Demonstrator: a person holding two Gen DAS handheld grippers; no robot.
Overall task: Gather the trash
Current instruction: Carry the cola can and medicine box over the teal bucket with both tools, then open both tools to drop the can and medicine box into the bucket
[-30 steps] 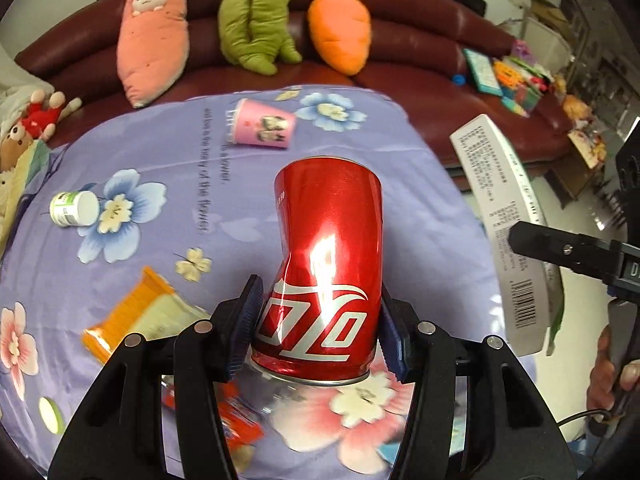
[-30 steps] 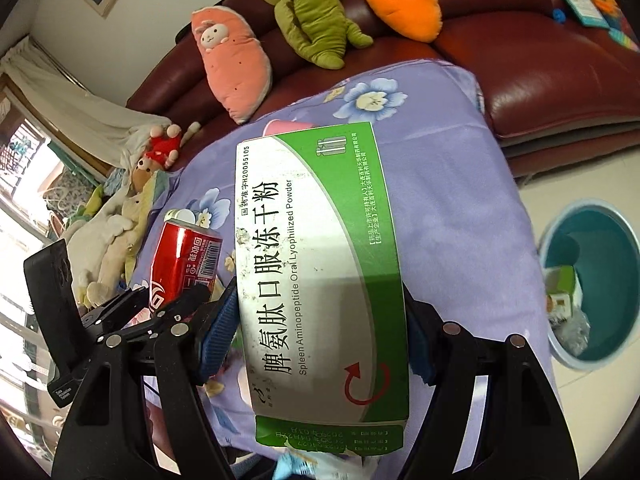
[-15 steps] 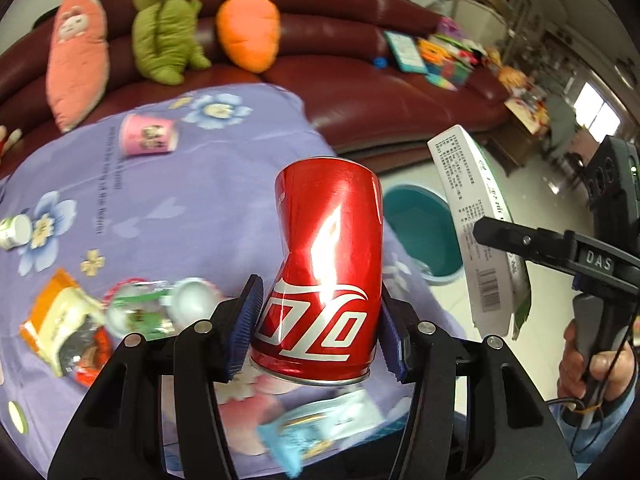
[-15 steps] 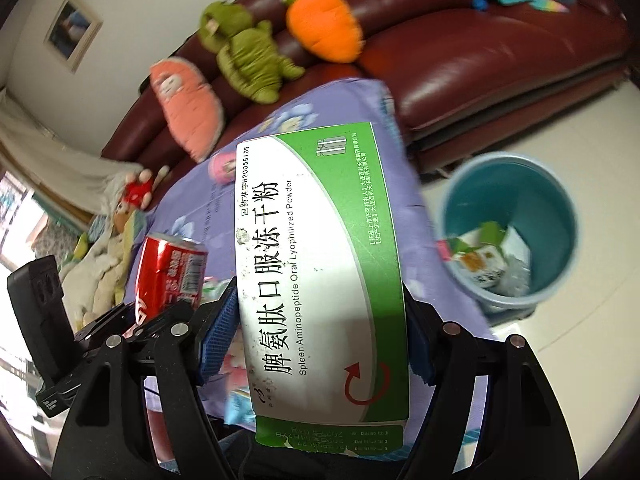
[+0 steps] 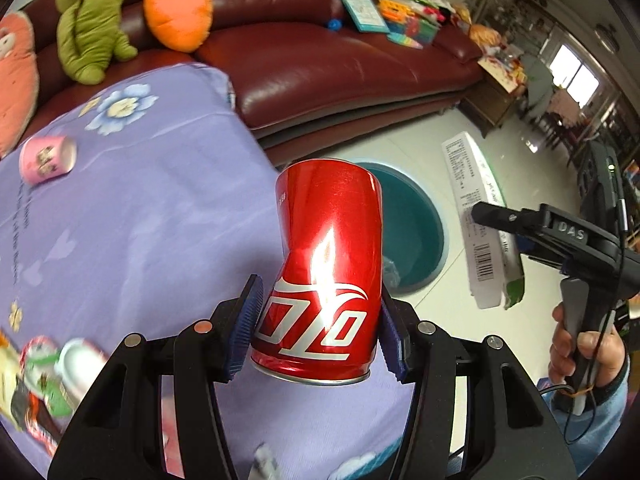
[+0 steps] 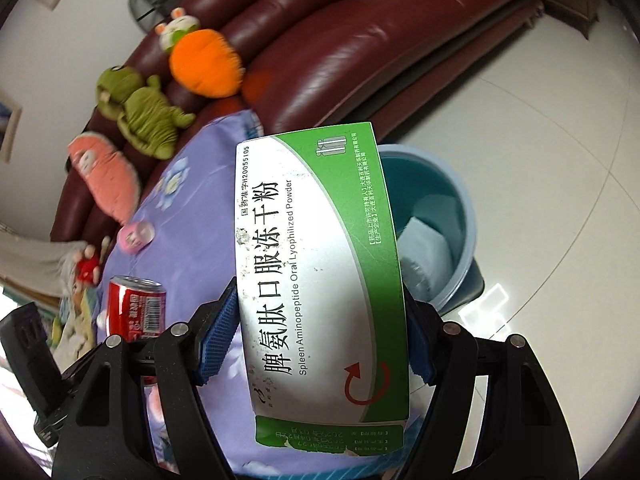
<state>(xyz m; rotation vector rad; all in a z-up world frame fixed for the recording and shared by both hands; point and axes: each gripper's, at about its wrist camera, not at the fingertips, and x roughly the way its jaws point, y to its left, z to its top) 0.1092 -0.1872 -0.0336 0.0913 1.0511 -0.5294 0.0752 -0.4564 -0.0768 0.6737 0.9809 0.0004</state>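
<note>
At the far left of the left wrist view, snack wrappers (image 5: 40,392) lie on the purple flowered cloth (image 5: 132,216), and a pink cup (image 5: 47,159) lies on its side farther back. Plush toys sit on the dark red sofa (image 5: 340,68) behind: a green one (image 5: 90,24) and an orange carrot (image 5: 178,8). In the middle, the left gripper (image 5: 318,332) has its blue pads pressed on both sides of a dented red can (image 5: 330,264), held upright above the cloth's edge. Just behind the can stands the teal bin (image 5: 416,232) on the pale floor. To the right, the right gripper (image 6: 320,340) is clamped across a green and white medicine box (image 6: 320,264), with a hand (image 5: 584,352) on its handle. In the right wrist view the box stands on end between the pads, its top edge near the bin's rim; the bin (image 6: 452,216) holds some pale trash. The can (image 6: 138,308) shows at that view's left, over the cloth
</note>
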